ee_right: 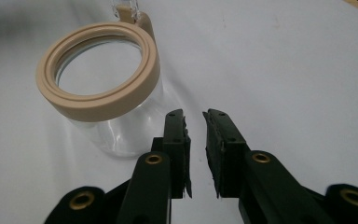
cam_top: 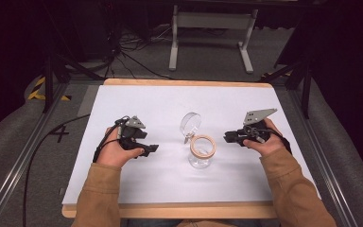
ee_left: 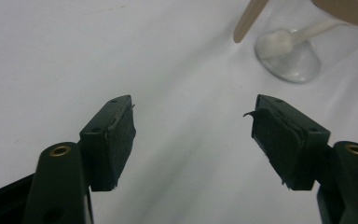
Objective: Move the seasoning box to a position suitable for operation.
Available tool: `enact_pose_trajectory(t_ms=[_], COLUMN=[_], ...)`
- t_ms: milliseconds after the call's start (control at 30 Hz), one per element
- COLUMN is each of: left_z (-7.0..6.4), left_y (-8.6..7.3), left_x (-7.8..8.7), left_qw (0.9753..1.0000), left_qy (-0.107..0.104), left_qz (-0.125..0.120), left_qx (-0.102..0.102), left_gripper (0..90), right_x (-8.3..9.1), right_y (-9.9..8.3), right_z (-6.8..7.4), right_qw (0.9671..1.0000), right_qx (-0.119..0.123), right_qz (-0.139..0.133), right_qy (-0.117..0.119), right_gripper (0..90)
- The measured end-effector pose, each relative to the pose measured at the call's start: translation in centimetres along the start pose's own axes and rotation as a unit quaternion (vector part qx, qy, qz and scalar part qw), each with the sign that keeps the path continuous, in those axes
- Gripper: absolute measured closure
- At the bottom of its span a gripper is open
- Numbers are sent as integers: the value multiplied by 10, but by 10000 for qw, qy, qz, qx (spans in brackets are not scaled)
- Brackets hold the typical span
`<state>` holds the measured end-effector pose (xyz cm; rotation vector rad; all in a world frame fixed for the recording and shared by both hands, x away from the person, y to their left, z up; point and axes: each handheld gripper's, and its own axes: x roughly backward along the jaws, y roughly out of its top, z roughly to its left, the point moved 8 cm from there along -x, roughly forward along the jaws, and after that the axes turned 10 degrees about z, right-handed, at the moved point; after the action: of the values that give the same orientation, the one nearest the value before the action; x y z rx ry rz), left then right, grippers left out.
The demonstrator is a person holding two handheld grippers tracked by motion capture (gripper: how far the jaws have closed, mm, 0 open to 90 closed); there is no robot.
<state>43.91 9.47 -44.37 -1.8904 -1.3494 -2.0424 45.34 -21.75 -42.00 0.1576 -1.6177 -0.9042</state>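
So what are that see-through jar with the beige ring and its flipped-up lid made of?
The clear round jar looks like glass or hard plastic: transparent and glossy. Its beige rim ring looks matte, likely plastic or silicone. The open clear lid appears to be the same transparent material.

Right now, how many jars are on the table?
1: a clear jar with a tan rim stands mid-table between the two grippers, its hinged lid flipped open behind it.

Tan sleeves [cam_top: 288, 189], black grippers [cam_top: 146, 147]
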Motion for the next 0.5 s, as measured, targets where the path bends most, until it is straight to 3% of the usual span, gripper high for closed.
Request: enact_pose_trajectory(t_ms=[100, 200, 333, 500], left_z=[-2, -1, -3, -6], left_y=[1, 4, 8, 12], left_x=[1, 3, 8, 7], left_qw=[9999, 9998, 9997, 9998], left_qy=[74, 161, 83, 78], left_qz=[144, 31, -176, -196], left_qx=[16, 56, 119, -5], left_gripper=[357, 362, 346, 337], right_x=[-3, -5, -10, -19], right_y=[-1, -1, -1, -5], right_z=[1, 3, 5, 6], right_qw=[10000, 10000, 9999, 9998], right_qx=[23, 49, 82, 87], right_qz=[23, 32, 31, 20], right_qy=[10, 29, 91, 177], right_gripper=[788, 785, 782, 793])
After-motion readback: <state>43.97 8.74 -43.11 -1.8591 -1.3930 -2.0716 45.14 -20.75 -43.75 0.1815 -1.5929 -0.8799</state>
